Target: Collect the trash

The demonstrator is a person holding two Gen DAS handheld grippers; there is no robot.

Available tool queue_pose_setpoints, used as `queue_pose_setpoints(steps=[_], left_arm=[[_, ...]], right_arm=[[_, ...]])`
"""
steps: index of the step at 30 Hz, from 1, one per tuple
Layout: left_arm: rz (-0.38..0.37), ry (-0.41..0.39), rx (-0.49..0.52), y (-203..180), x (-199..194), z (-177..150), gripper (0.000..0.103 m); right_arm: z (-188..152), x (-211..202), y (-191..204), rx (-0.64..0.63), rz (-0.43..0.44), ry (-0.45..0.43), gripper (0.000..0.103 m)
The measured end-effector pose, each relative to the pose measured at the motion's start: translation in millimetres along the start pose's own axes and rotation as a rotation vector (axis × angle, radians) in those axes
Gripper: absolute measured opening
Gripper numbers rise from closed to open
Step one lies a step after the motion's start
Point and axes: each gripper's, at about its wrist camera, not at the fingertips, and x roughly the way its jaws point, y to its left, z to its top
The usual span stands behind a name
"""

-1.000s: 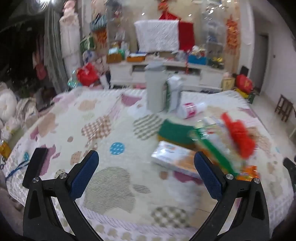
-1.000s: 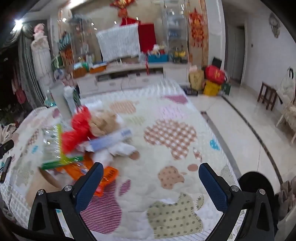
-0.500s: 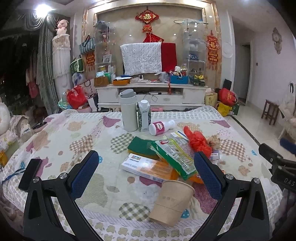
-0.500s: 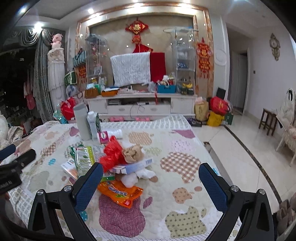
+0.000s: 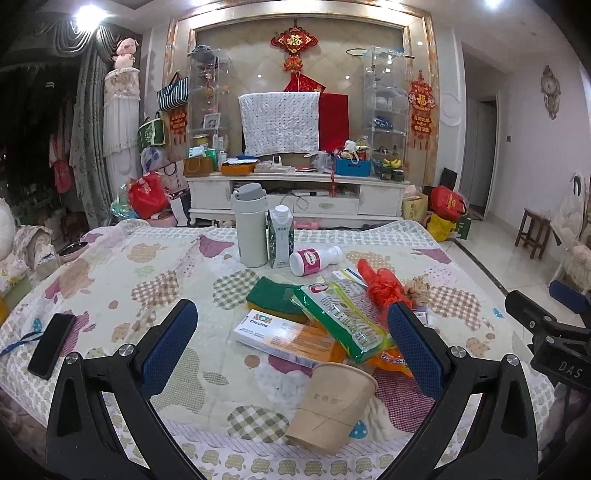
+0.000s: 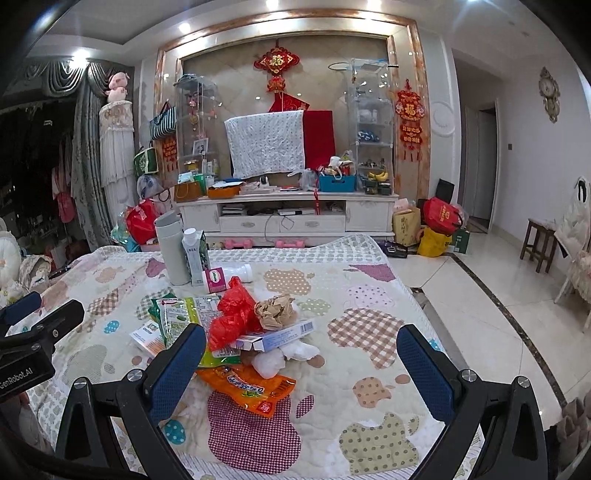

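Living room, evening light from recessed ceiling spots (image 6: 184, 26). Far wall, centre of frame: tiled panel in a gilt frame, red knot ornament (image 5: 294, 41) hung at top. Below it, white low cabinet (image 5: 295, 201), cluttered. Glass display shelves (image 5: 384, 107) either side. Grey draped curtains (image 5: 86, 140) at left. Glossy pale floor tiles (image 6: 491, 291) at right, wooden stool (image 5: 533, 236), wall clock (image 6: 549, 94).
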Motion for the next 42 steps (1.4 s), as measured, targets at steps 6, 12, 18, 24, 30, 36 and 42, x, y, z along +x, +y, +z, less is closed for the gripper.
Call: queue_pose_setpoints(steps=[6, 12, 18, 24, 30, 36, 42], left_arm=[[-0.001, 0.001, -0.001, -0.6, 0.2, 0.5, 0.102], [-0.003, 0.001, 0.0, -1.2, 0.1, 0.6, 0.102], [-0.003, -0.002, -0.002, -1.2, -0.5, 0.9, 0.102], [-0.002, -0.003, 0.001, -1.7, -0.6, 1.0, 0.102], [-0.003, 0.0, -0.001, -1.2, -0.6, 0.6, 0.102], [-0.004, 0.007, 0.002, -5.4, 0.4, 0.6, 0.102], [-0.005, 0.017, 0.003, -7.3, 2.7, -1.8, 0.102]], right_arm=[[2.9, -1.1, 0.6, 0.002, -0.003, -0.006, 0.103], [3.8, -0.7, 0.8, 0.0, -0.001, -0.004, 0.103], [5.9, 0.0, 0.9, -0.005, 0.001, 0.001, 0.103], [6.8, 1.8, 0.7, -0.005, 0.0, 0.009, 0.103], [7.2, 5.6, 0.8, -0.001, -0.002, 0.015, 0.103], [4.1, 11.6, 1.5, 0.004, -0.001, 0.034, 0.103], [2.7, 14.2, 1.4, 0.003, -0.002, 0.04, 0.103]])
